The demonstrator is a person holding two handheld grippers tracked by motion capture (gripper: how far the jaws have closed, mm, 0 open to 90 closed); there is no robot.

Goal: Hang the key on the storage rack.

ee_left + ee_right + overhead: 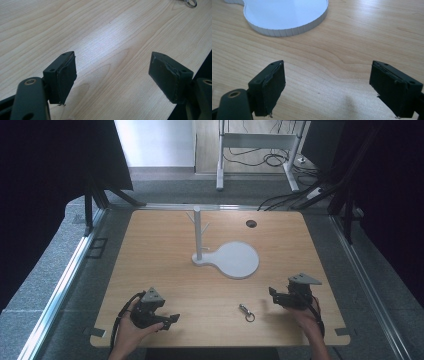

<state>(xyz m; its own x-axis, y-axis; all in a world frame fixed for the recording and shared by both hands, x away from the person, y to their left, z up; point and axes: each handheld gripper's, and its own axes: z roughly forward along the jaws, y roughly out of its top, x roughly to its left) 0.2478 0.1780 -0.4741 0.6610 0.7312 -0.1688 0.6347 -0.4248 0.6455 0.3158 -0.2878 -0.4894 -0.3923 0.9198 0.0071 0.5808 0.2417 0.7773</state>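
Metal glints low in the high view: a small key ring with its clasp (pixel 246 312) lies flat on the wooden bench (pixel 165 270), in the lower middle of the frame, between the 2 hands and touched by neither.

Left claw (pixel 172 320) sits at the lower left of that frame, jaws pointing right toward the key ring. In the left gripper view the 2 black pads stand well apart with bare wood between them, so it is open and empty, and the key ring (pixel 190 2) just peeks in at the upper right corner, off to the side of the claw's line.

Right claw (pixel 272 296) is at the lower right of the high view, jaws aimed left and slightly up-frame. Its own view shows the pads spread wide with nothing between them, and ahead of them the rim of the white stand base (pixel 287 31) at the top of the frame.

Here is the relation that matters. The key ring lies down-frame and left of the right claw and right of the left claw, noticeably nearer the right one. Its long axis runs on a diagonal, clasp toward the upper left, ring toward the lower right.

My read: the right hand has the shorter reach, but it would need to swing down-frame, since it points past the key ring toward the white branched stand (pixel 198 232) at mid-frame.
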